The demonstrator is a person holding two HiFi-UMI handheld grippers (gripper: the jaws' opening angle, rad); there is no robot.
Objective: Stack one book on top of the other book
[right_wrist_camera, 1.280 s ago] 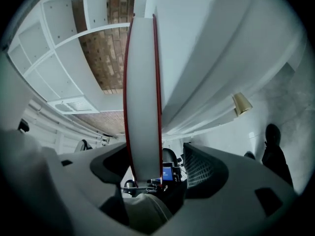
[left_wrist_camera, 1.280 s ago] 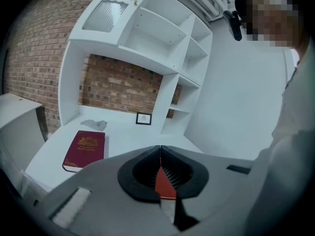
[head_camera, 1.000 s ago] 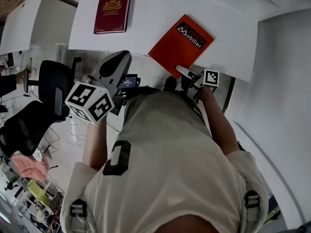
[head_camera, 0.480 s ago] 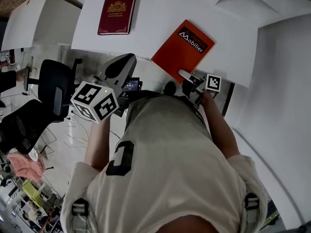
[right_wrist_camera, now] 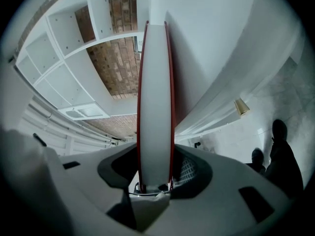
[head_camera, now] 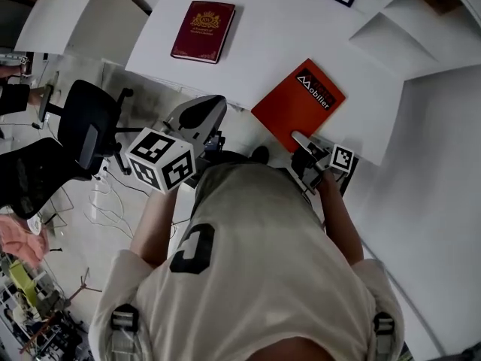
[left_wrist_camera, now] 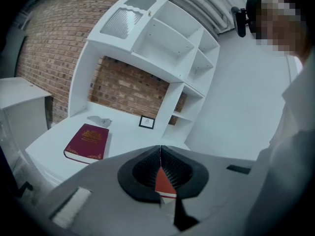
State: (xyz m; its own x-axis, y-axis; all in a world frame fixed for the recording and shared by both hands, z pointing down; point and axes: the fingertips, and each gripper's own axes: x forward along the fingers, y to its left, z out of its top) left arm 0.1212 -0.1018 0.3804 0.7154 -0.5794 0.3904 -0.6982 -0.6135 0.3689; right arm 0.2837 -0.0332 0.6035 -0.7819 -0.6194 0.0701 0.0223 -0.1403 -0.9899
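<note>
My right tool (head_camera: pixel 302 140) is clamped on the near edge of the orange book (head_camera: pixel 298 104). That edge appears to overhang the bench (head_camera: pixel 278 36) front, which gives room for the pinch. The maroon book (head_camera: pixel 203 31) lies flat and well apart, presumably the base. My left tool (left_wrist_camera: pixel 160 150) is closed on nothing, held off the bench.

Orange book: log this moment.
right hand-held gripper shut on orange softcover book | left hand-held gripper shut, empty | maroon hardcover book unstacked
</note>
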